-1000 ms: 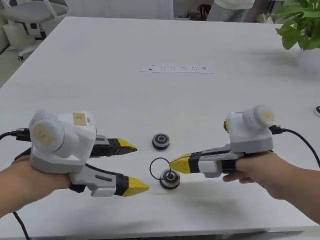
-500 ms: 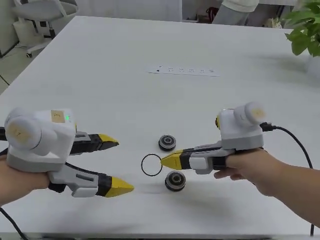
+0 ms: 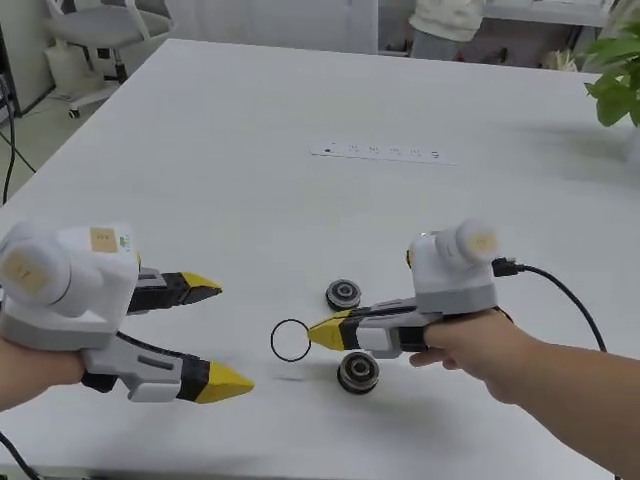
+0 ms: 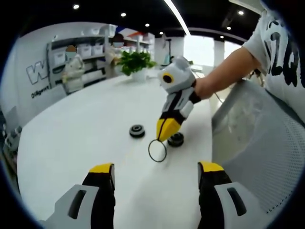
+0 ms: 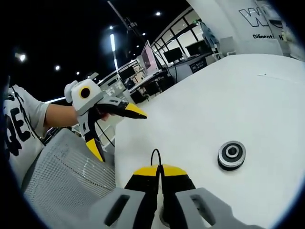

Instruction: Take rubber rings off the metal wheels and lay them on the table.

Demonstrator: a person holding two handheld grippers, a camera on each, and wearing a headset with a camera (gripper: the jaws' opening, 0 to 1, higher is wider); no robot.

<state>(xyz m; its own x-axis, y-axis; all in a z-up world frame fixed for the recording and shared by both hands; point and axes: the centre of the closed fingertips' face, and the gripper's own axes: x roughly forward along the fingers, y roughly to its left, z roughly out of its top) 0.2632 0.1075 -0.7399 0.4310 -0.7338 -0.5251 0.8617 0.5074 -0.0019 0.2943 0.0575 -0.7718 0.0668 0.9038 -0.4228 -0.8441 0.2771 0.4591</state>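
Two small dark wheels with metal hubs lie on the white table [image 3: 200, 150], one farther [image 3: 343, 294] and one nearer [image 3: 358, 371]. My right gripper [image 3: 315, 333] is shut on a thin black rubber ring [image 3: 272, 341], which hangs off its yellow tips just left of the wheels. The left gripper view shows that ring [image 4: 148, 151] under the right gripper [image 4: 167, 131], with the wheels [image 4: 137, 130] [image 4: 176, 139] behind. In the right gripper view the ring [image 5: 155, 150] stands edge-on above the shut jaws, beside a wheel [image 5: 231, 155]. My left gripper [image 3: 215, 335] is open, holding nothing, left of the ring.
A white power strip [image 3: 380, 152] lies flat farther back on the table. A plant [image 3: 618, 85] stands at the far right, and an office chair [image 3: 100, 20] is beyond the far left corner. A black cable [image 3: 560, 290] trails from the right gripper.
The right gripper has drawn the ring leftward, away from the nearer wheel, so it now hangs free of it. The left gripper stays open. The head camera has shifted.
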